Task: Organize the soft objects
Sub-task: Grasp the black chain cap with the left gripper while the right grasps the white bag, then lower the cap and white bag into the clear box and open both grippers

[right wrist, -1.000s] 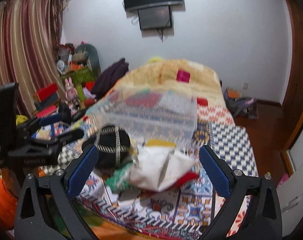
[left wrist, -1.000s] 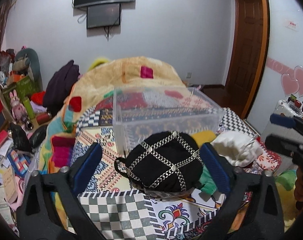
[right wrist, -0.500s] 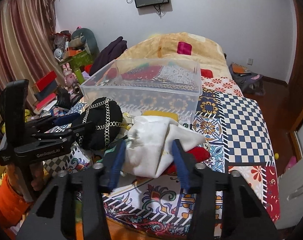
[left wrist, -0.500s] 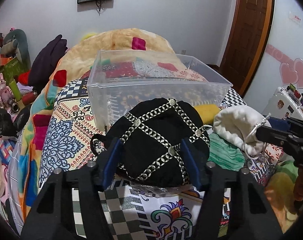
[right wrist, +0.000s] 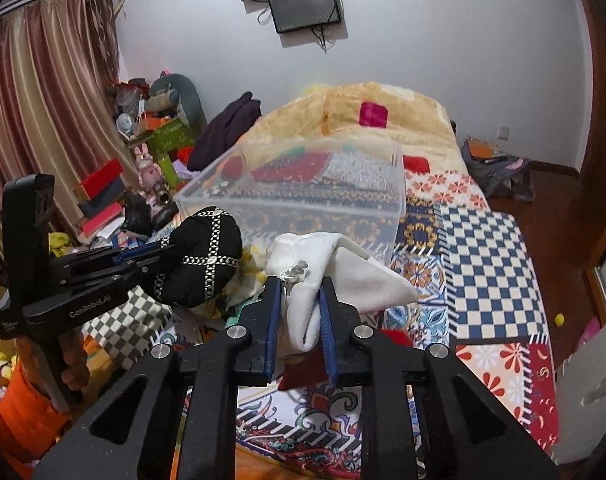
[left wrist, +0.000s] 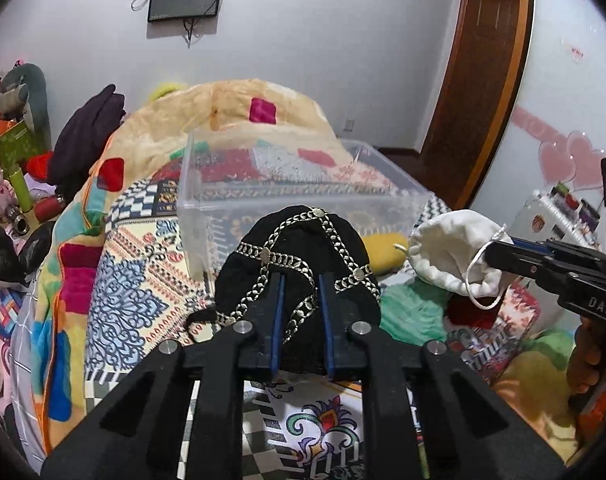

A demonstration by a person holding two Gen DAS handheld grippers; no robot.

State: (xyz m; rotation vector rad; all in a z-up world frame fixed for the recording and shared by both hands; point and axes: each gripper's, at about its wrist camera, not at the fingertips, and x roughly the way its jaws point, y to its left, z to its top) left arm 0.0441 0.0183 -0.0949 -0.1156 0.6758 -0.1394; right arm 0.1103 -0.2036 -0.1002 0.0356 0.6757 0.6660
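Observation:
My left gripper [left wrist: 299, 280] is shut on a black hat with silver chain trim [left wrist: 299, 248] and holds it lifted above the bed; it also shows in the right wrist view [right wrist: 201, 256]. My right gripper [right wrist: 299, 286] is shut on a white drawstring pouch [right wrist: 327, 268], also lifted; the pouch shows in the left wrist view [left wrist: 455, 256]. A clear plastic bin [left wrist: 207, 204] stands on the bed just behind both items, and shows in the right wrist view [right wrist: 397, 196]. A yellow item [left wrist: 385, 252], a green cloth [left wrist: 413, 314] and a red item [right wrist: 395, 336] lie on the bed below.
The bed has a patterned patchwork cover [right wrist: 483, 248] and a heaped beige blanket [left wrist: 231, 116] behind the bin. A dark purple garment [left wrist: 85, 136] lies at the left. Cluttered boxes and toys [right wrist: 143, 152] line the bedside. A door [left wrist: 487, 80] is at the right.
Both grippers closed from wide open: the left onto the black hat, the right onto the white pouch. Both items have risen off the bed.

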